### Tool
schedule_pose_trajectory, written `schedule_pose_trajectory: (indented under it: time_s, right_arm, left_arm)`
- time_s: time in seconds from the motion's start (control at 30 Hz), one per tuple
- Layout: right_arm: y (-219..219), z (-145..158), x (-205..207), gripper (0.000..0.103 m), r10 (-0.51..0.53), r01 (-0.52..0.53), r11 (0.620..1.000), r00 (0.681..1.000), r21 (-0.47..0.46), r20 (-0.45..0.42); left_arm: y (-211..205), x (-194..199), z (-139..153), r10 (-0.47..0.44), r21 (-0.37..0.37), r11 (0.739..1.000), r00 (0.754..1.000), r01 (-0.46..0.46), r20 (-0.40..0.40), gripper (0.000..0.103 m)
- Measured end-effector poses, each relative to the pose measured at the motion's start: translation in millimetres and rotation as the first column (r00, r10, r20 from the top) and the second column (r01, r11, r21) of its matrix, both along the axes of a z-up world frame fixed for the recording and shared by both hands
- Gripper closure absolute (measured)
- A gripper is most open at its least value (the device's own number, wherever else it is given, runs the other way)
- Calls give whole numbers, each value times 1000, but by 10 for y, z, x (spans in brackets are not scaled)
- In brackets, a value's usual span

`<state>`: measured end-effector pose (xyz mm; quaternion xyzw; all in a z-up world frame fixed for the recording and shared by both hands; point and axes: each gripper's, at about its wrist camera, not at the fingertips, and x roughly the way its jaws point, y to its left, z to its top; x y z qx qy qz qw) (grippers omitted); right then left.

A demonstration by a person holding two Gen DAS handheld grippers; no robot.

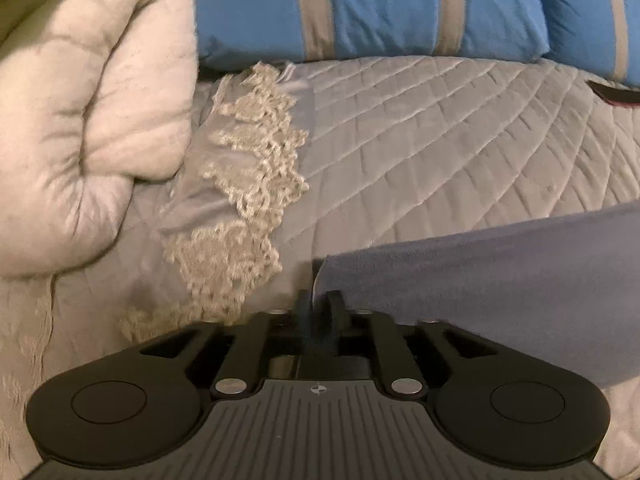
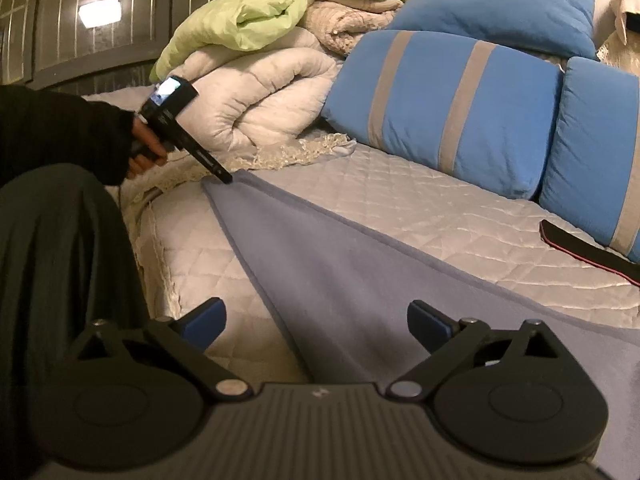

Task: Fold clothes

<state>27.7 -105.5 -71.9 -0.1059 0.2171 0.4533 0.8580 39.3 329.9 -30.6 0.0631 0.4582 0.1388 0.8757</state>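
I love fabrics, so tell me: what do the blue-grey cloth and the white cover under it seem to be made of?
The blue-grey cloth looks like soft fleece or brushed knit: matte, faintly fuzzy, with a stitched hem. The white cover appears to be quilted satin-like fabric: diamond stitching with a slight sheen. Neither fibre can be told for certain.

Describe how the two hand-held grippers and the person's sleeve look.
Both are matte black with ribbed grey bodies, round side discs and silver pivot pins. The right hand-held gripper has blue pads; the left hand-held gripper carries a small lit screen. The sleeve is black.
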Motion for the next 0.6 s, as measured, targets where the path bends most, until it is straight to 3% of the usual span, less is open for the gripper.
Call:
schedule_pose_trajectory:
  time_s: [0.03,0.1,0.13,0.2,0.27,0.37,0.47,0.57,0.6]
  right_arm:
    - [1,-5,-10,0,-3,3,1000,1000,-6,7]
    - [5,-6,-36,0,2,-2,1000,1000,-12,19]
    - [6,-3,-49,0,5,-5,1000,1000,-13,25]
    - [5,1,-71,0,8,-8,1000,999,-14,33]
    - [-1,-2,-79,0,5,-5,1000,999,-14,35]
    - [-21,-11,-68,0,-3,3,1000,1000,-10,23]
    - [-35,-10,-60,0,-8,8,1000,1000,-2,12]
    - [-46,-2,-56,0,-14,13,1000,1000,5,8]
    - [-50,-1,-54,0,-16,16,1000,1000,7,7]
  left_arm:
    - [-21,-49,30,12,10,1000,1000,-12,4,51]
    - [-51,-197,99,34,29,999,998,-35,47,38]
    - [-39,-284,136,63,16,998,996,-64,69,36]
    - [33,-445,204,132,-101,987,986,-122,105,36]
    - [105,-626,236,201,-270,950,969,-158,142,36]
    - [173,-855,190,292,-499,849,941,-174,170,36]
    - [238,-983,19,379,-692,703,910,-165,168,36]
    - [308,-1033,-203,463,-821,549,875,-156,144,36]
    - [324,-1036,-267,482,-842,518,865,-151,141,36]
